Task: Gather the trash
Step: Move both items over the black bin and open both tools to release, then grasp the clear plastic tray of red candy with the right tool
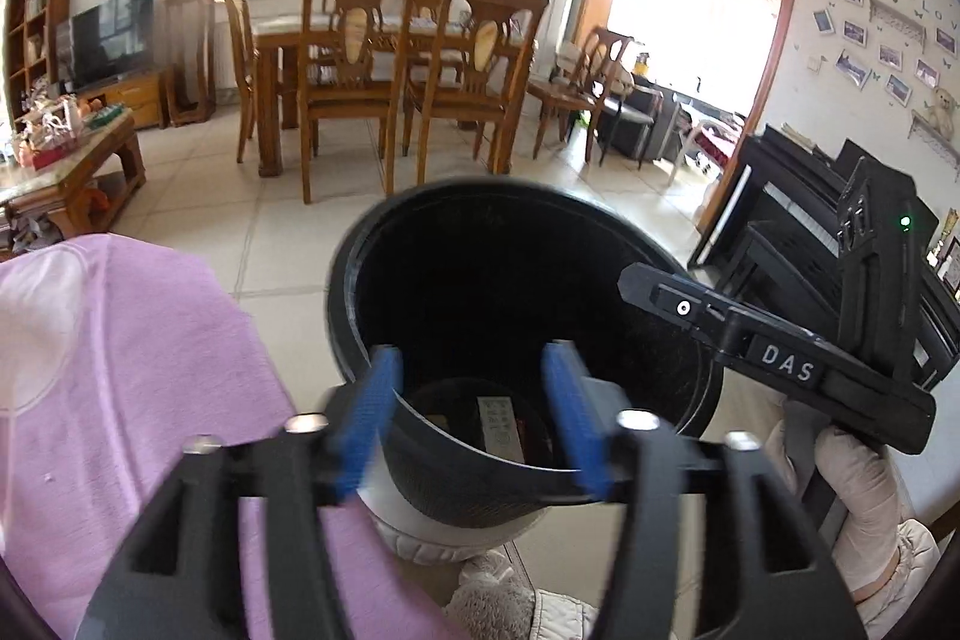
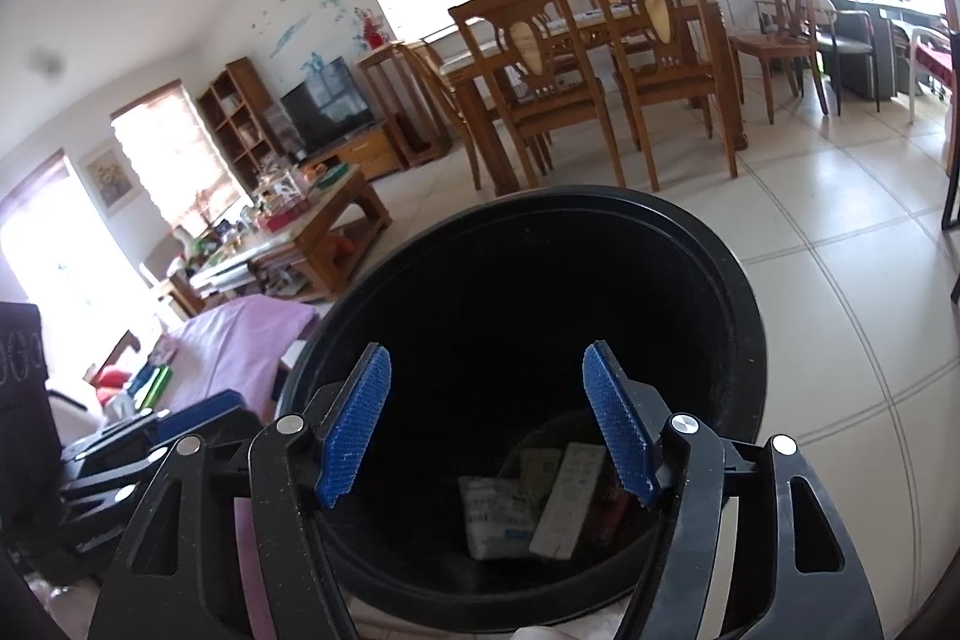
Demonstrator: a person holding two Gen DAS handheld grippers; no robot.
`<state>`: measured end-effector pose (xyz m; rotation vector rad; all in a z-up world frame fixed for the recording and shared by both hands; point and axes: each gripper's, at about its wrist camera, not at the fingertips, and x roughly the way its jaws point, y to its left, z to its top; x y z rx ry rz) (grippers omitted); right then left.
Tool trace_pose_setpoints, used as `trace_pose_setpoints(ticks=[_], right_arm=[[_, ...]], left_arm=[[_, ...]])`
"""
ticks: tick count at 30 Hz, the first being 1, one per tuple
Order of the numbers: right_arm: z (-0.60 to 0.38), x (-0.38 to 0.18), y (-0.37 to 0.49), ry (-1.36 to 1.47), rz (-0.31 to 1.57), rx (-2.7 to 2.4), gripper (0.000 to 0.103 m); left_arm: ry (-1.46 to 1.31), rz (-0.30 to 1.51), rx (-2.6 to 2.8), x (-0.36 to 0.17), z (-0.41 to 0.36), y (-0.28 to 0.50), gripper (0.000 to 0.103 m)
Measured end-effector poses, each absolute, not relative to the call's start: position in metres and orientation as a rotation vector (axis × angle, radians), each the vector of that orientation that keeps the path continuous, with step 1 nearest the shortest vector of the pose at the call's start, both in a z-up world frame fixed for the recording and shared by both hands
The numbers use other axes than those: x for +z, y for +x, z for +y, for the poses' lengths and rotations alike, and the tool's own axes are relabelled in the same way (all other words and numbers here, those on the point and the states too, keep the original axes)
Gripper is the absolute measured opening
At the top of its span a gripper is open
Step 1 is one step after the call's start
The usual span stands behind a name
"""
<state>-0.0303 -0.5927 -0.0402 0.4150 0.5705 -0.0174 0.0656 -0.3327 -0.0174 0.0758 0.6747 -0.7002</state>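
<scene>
Both the left tool (image 1: pixel 474 400) and right tool (image 2: pixel 486 424) have black frames with silver screws and blue textured pads. The right tool's body reads "DAS"; a white-gloved hand (image 1: pixel 864 484) shows.

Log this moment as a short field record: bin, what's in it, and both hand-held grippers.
bin: black round trash bin, open top, standing on the tiled floor
contents: several wrappers or packets at the bottom
left hand-held gripper: open, empty, over the bin mouth
right hand-held gripper: open, empty, over the bin mouth
beside bin: pink cloth
</scene>
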Motion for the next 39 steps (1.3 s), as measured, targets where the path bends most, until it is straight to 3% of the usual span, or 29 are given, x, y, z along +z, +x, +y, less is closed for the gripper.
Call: trace_pose_setpoints(ticks=[4,7,15,22,29,39], right_arm=[[-0.565,-0.029,-0.023,0.396,0.570,0.028,0.067],[-0.534,-0.021,-0.011,0.373,0.574,0.076,0.073],[-0.426,0.003,0.036,0.312,0.611,0.269,0.073],[-0.308,0.031,0.104,0.249,0.668,0.502,0.073],[-0.200,0.036,0.192,0.137,0.745,0.675,0.073],[-0.126,-0.014,0.296,0.010,0.881,0.782,0.073]], left_arm=[[0.051,0.610,-0.672,0.001,-0.296,0.057,0.070],[0.019,0.577,-0.625,0.010,-0.259,0.056,0.074],[-0.054,0.520,-0.336,0.026,-0.112,0.075,0.074],[-0.123,0.646,-0.074,-0.002,0.009,0.116,0.074],[-0.101,0.739,-0.007,-0.030,0.041,0.148,0.074],[-0.205,0.798,-0.011,-0.048,0.071,0.150,0.074]])
